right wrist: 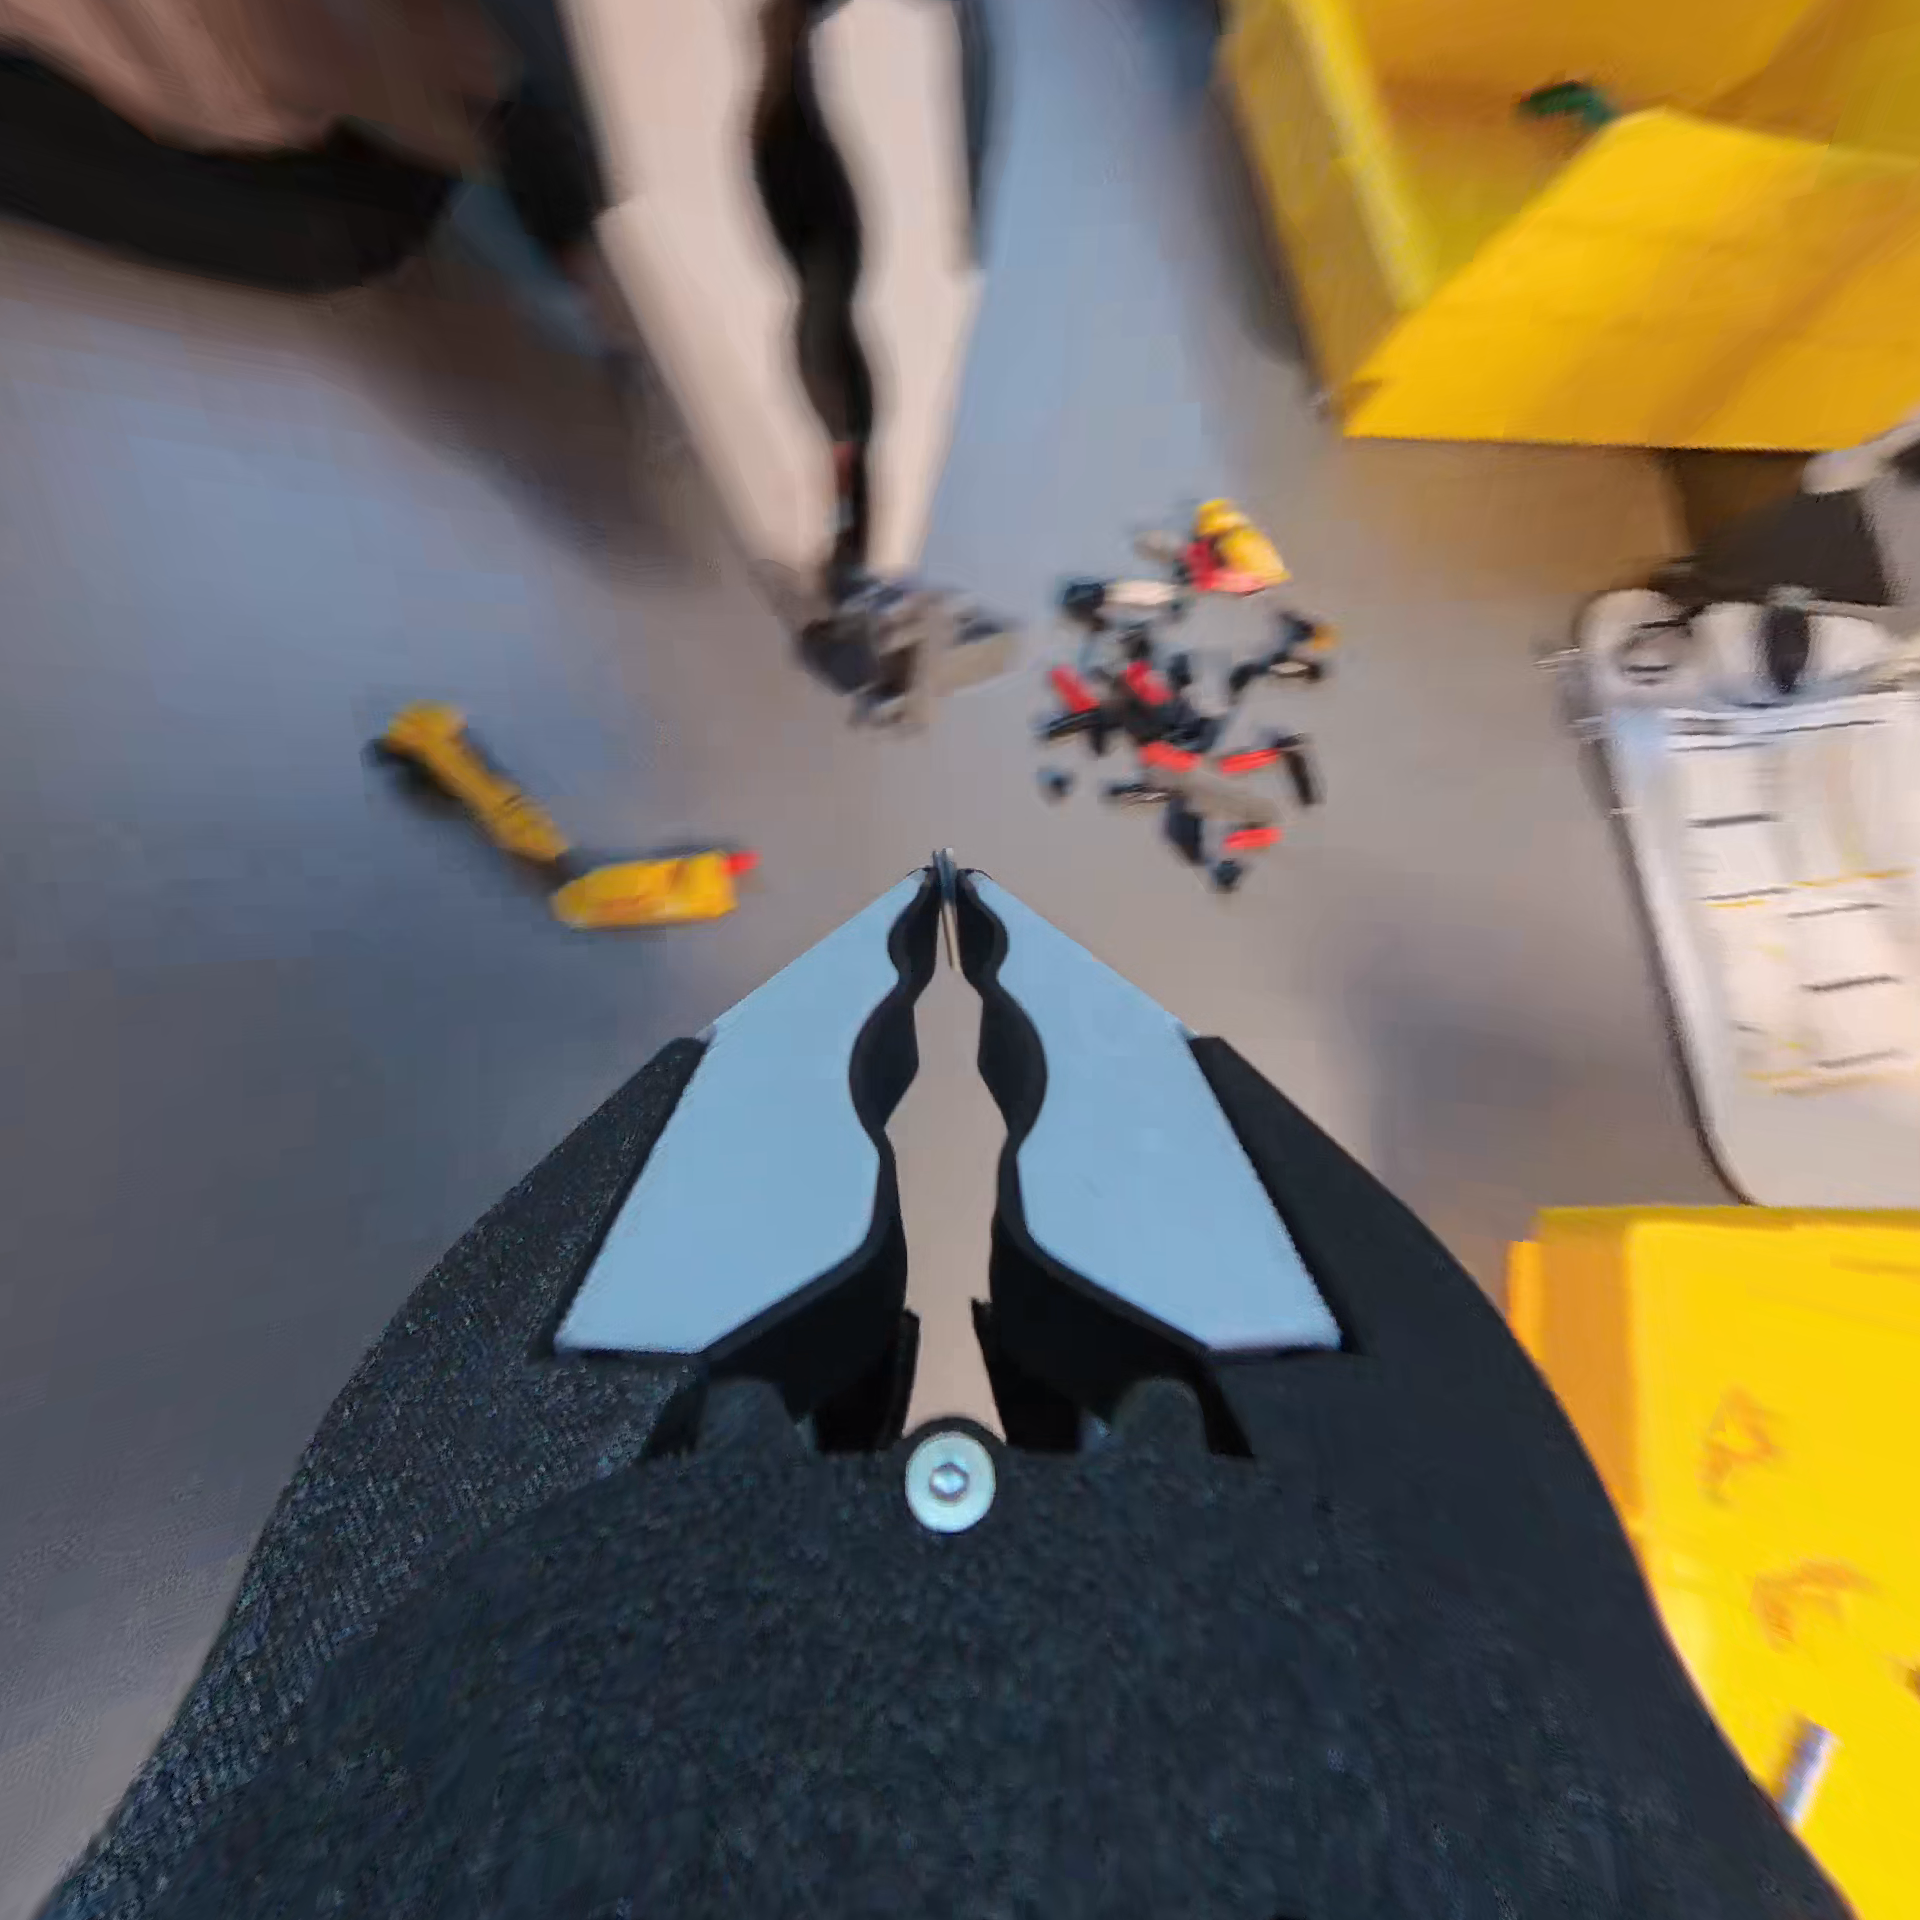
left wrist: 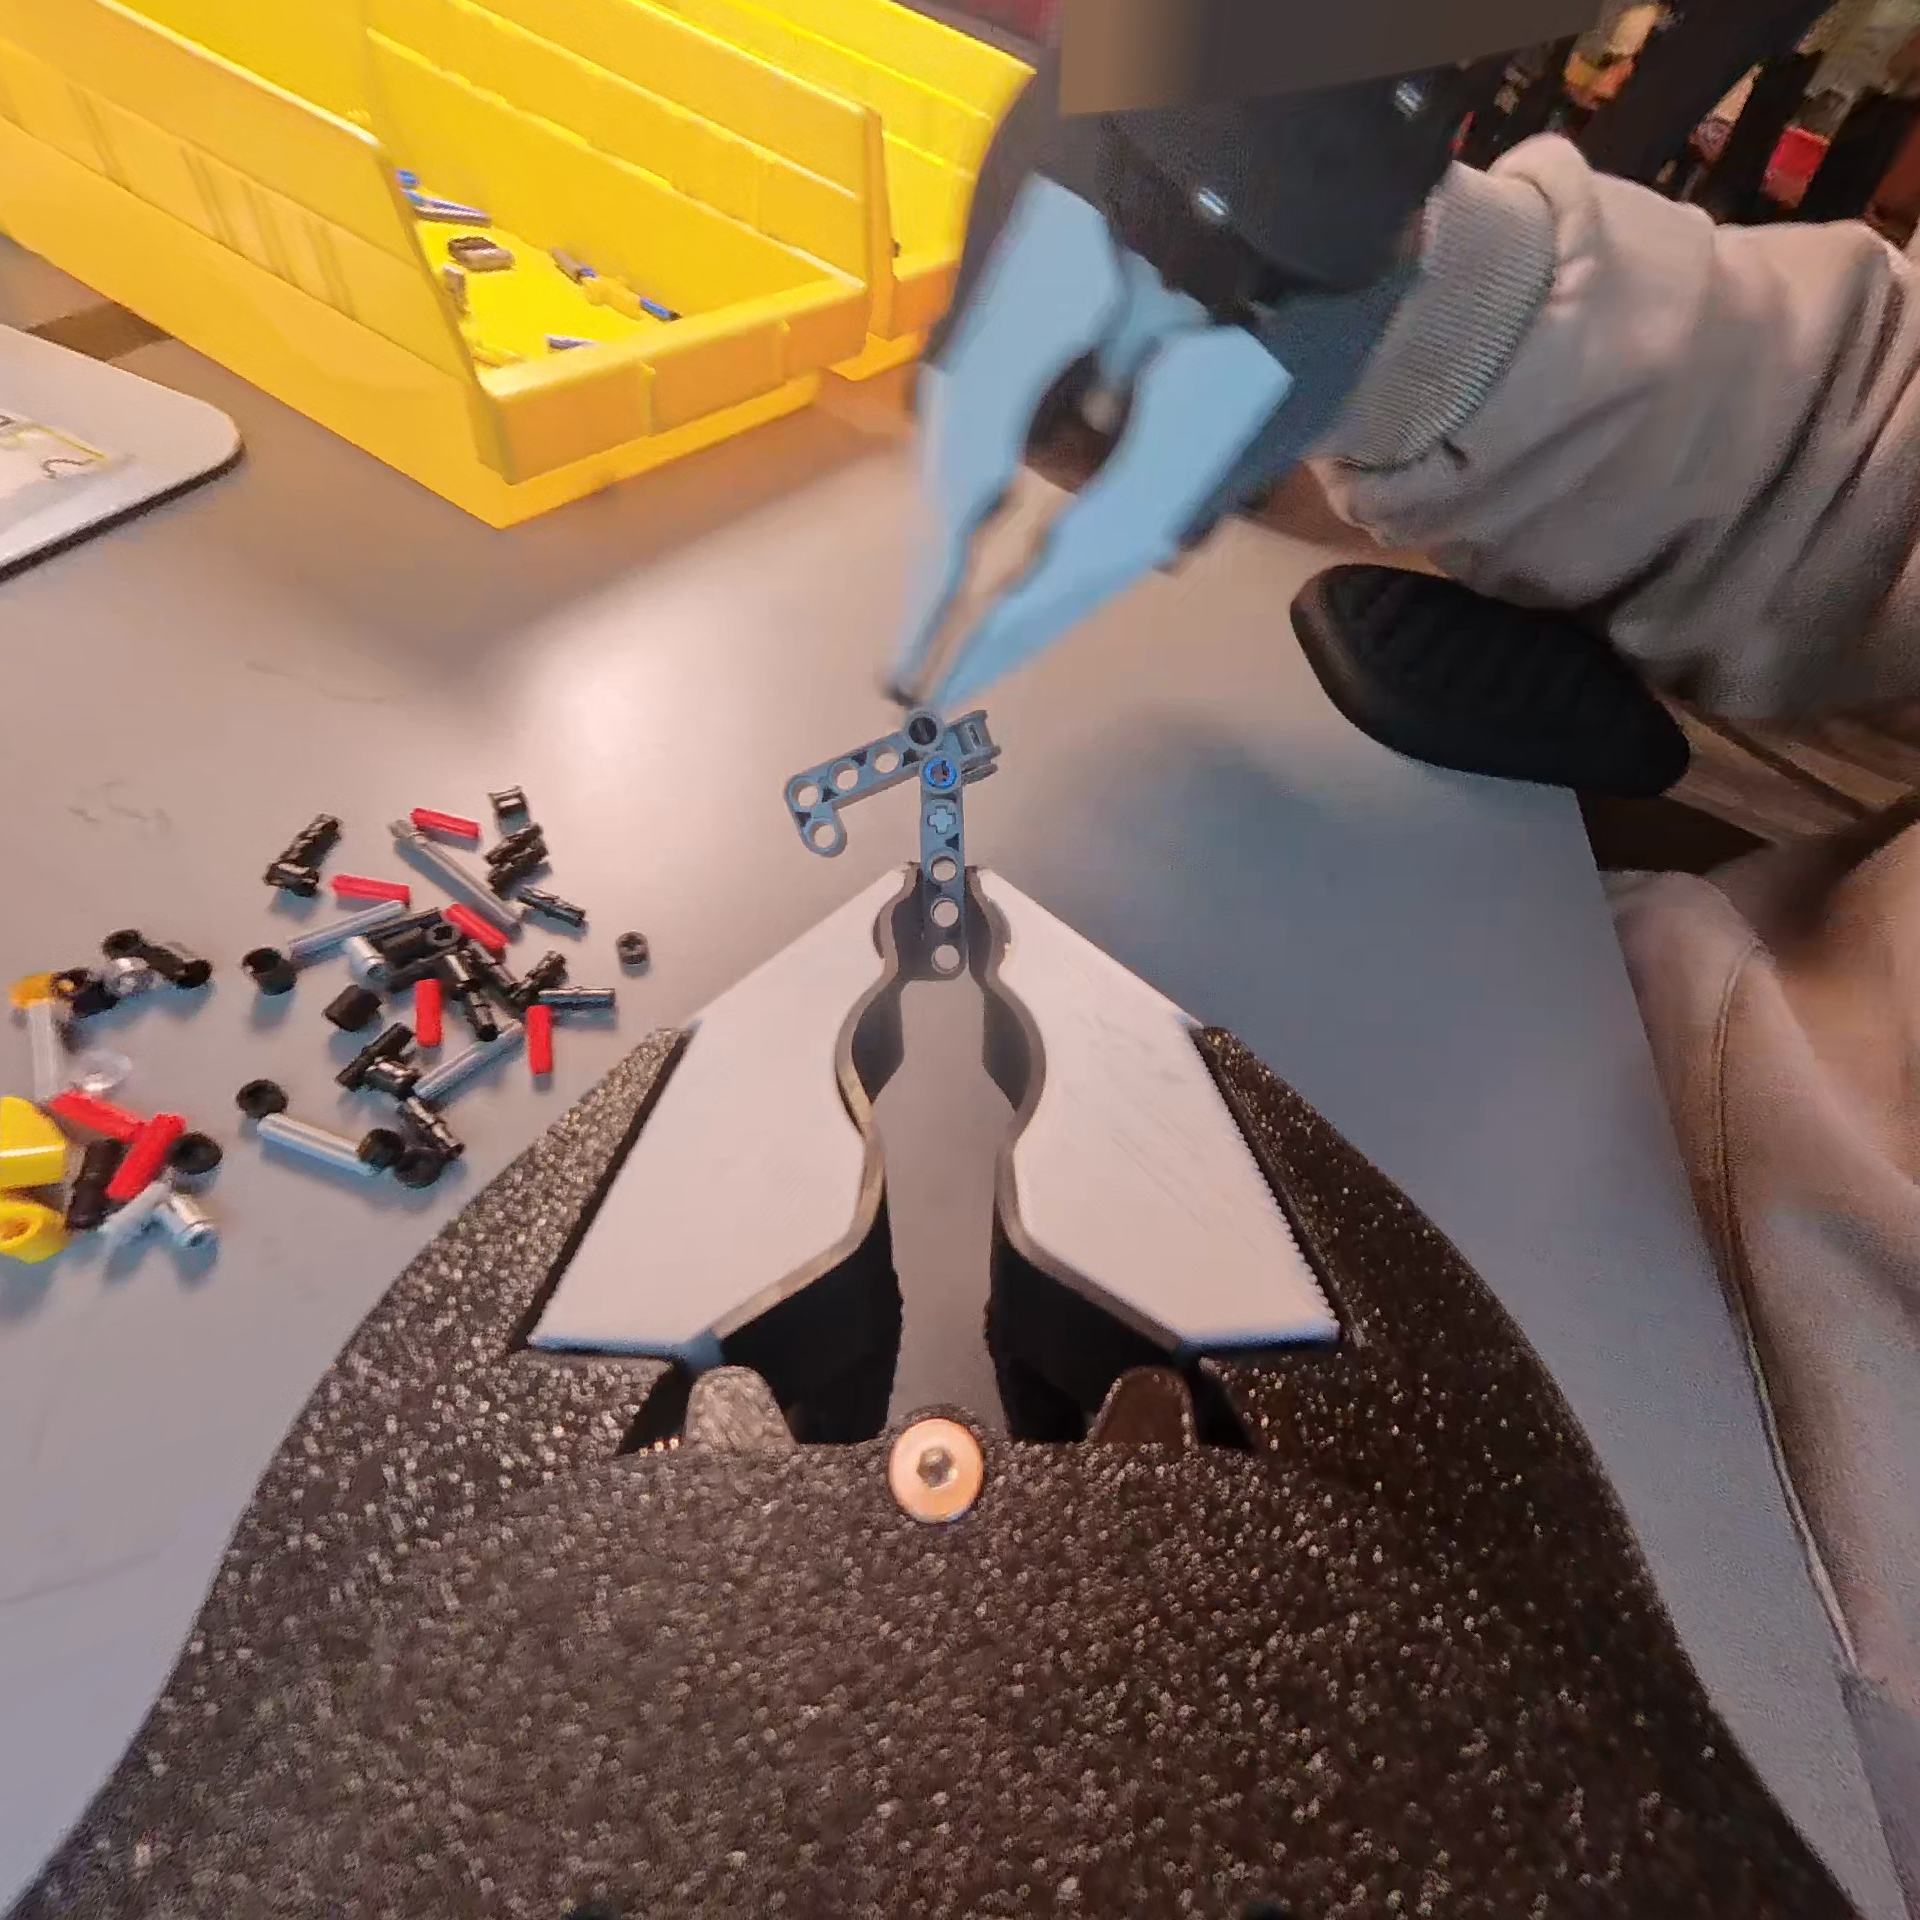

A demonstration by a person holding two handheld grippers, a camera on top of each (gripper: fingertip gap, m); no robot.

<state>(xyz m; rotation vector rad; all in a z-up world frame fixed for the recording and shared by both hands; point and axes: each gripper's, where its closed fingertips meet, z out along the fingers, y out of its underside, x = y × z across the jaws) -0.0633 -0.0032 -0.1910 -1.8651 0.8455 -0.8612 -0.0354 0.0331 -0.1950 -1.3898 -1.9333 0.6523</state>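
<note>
Beam assembly [left wrist: 914, 810] — grey, perforated, L-shaped plastic — clamped between left hand-held gripper [left wrist: 940, 883] tips. Right hand-held gripper [right wrist: 945, 883] pinches thin dark piece [right wrist: 948, 914]. Loose pins [left wrist: 416, 987] leftward on smooth desk [left wrist: 623, 644].

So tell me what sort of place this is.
Probably a workbench or hobby assembly station: yellow parts bins stand on a grey table, a heap of small building-toy pins and connectors lies loose, and the left tongs grip a grey holed beam assembly.
</note>
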